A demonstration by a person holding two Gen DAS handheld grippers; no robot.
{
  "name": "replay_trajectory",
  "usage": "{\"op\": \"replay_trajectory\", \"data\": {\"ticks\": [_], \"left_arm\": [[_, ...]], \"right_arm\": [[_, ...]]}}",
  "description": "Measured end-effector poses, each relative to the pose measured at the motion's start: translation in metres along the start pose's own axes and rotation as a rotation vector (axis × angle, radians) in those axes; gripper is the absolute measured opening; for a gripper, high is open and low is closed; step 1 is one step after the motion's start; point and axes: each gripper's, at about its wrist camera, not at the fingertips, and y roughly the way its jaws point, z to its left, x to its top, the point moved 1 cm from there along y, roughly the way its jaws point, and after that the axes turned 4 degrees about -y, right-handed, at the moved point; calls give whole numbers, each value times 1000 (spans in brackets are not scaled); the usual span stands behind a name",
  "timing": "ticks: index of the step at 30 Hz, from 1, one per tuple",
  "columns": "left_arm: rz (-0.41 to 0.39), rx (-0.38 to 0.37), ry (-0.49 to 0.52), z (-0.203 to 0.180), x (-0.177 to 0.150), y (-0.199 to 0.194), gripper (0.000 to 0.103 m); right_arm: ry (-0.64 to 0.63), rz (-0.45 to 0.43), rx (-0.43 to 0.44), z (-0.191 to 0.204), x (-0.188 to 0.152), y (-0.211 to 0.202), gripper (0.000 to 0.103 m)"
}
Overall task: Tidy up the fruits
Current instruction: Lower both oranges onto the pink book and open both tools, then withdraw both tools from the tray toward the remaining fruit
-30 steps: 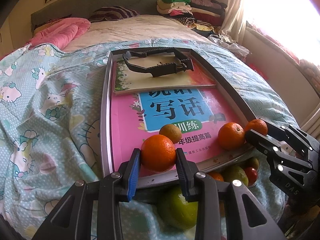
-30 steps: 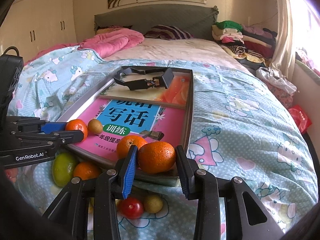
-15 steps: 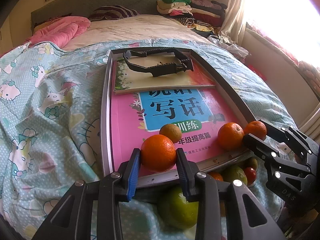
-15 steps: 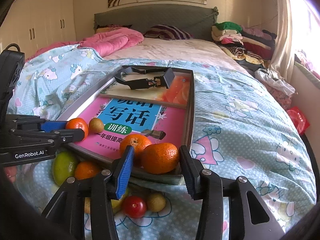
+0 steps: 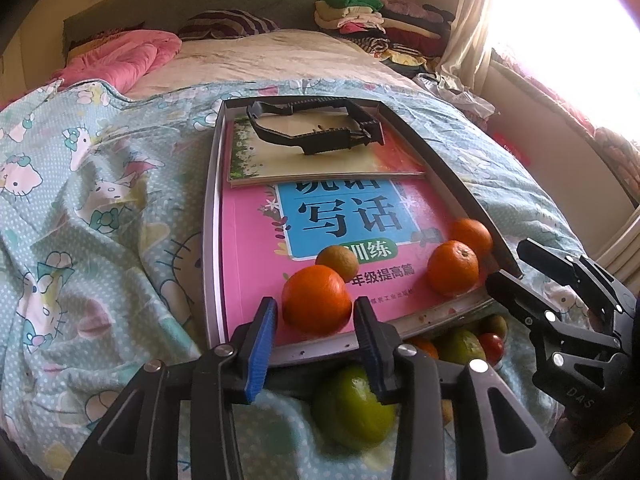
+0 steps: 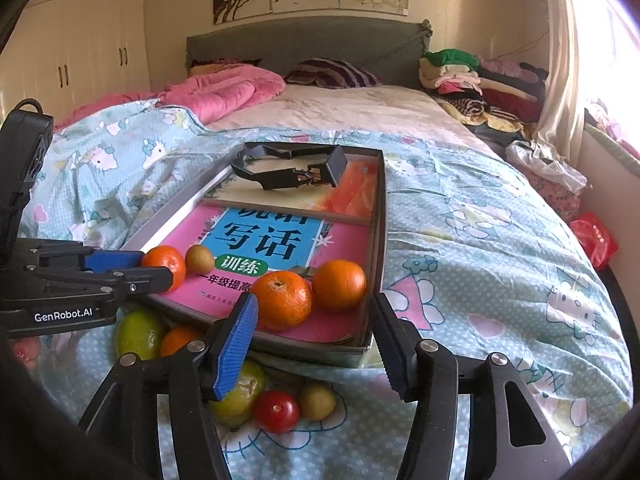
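Note:
A grey tray (image 5: 211,216) lies on the bed with a pink book (image 5: 256,264) in it. My left gripper (image 5: 314,318) stands open around an orange (image 5: 317,300) on the book at the tray's near edge, with a small gap on each side. A small brownish fruit (image 5: 337,261) sits just behind it. My right gripper (image 6: 314,334) is open and empty at the tray's near right corner; two oranges (image 6: 338,284) (image 6: 282,298) rest on the book just beyond it. Loose fruit lies on the blanket below the tray: a green one (image 5: 352,408), a red one (image 6: 276,410), and others.
A black plastic clamp (image 5: 316,128) lies on a second book (image 5: 320,160) at the tray's far end. The blue cartoon blanket (image 5: 100,220) covers the bed, with a pink quilt (image 5: 116,56) and a clothes pile (image 6: 472,76) at the far end.
My right gripper has opened, let its orange go onto the tray's near right corner and drawn back. My left gripper has opened slightly around its orange.

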Motion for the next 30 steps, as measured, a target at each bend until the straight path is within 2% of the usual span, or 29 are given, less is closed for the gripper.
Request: {"op": "replay_trajectory", "data": {"ticks": [7, 11, 14, 20, 30], "left_arm": [[-13, -10, 1, -2, -1, -11, 44], [-33, -16, 1, -3, -1, -21, 49], [-51, -14, 9, -4, -1, -29, 57], [-77, 25, 16, -6, -3, -39, 65], [-92, 50, 13, -3, -10, -50, 67]], "right_arm": [[-5, -7, 1, 4, 0, -6, 61], [-4, -15, 4, 5, 1, -10, 62], [4, -24, 8, 5, 1, -14, 63], [10, -39, 16, 8, 1, -22, 65], [3, -75, 36, 17, 1, -43, 68]]}}
